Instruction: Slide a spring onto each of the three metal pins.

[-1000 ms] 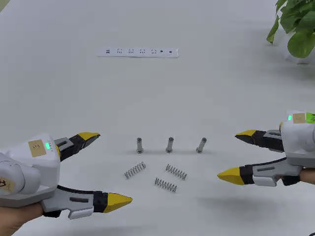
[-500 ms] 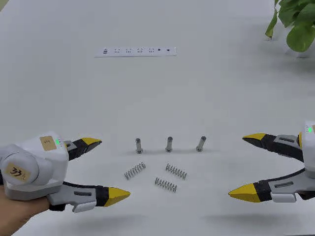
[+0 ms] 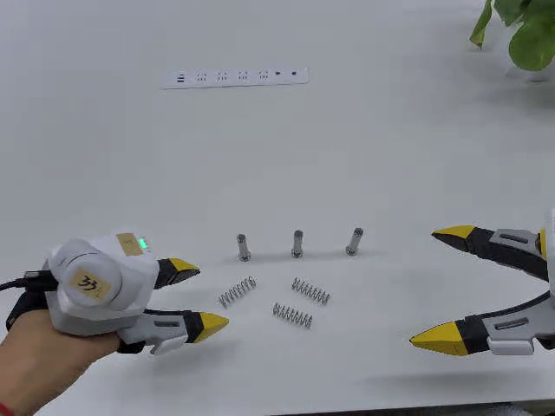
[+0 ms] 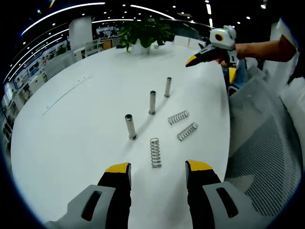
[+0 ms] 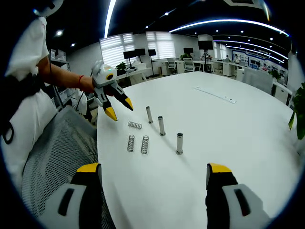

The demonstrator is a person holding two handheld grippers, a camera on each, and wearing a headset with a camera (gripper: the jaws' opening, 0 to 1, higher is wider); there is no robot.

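Three metal pins stand upright in a row on the white table: left pin [image 3: 244,247], middle pin [image 3: 297,243], right pin [image 3: 355,241]. In front of them lie three loose springs: a left spring [image 3: 237,292], a right spring [image 3: 310,291] and a near spring [image 3: 292,315]. My left gripper [image 3: 206,296] is open just left of the left spring, which lies ahead of its jaws [image 4: 156,152]. My right gripper [image 3: 444,284] is wide open at the far right, away from the pins [image 5: 162,126] and the springs [image 5: 138,143].
A white power strip [image 3: 234,78] lies far back on the table. A potted plant [image 3: 519,33] stands at the back right corner. The table's front edge [image 3: 364,407] runs close below both grippers. Mesh office chairs [image 4: 267,157] sit beyond that edge.
My left gripper has moved right toward the left spring and its jaws have narrowed somewhat. The right gripper has drifted slightly right. The head view has tilted, shifting everything upward.
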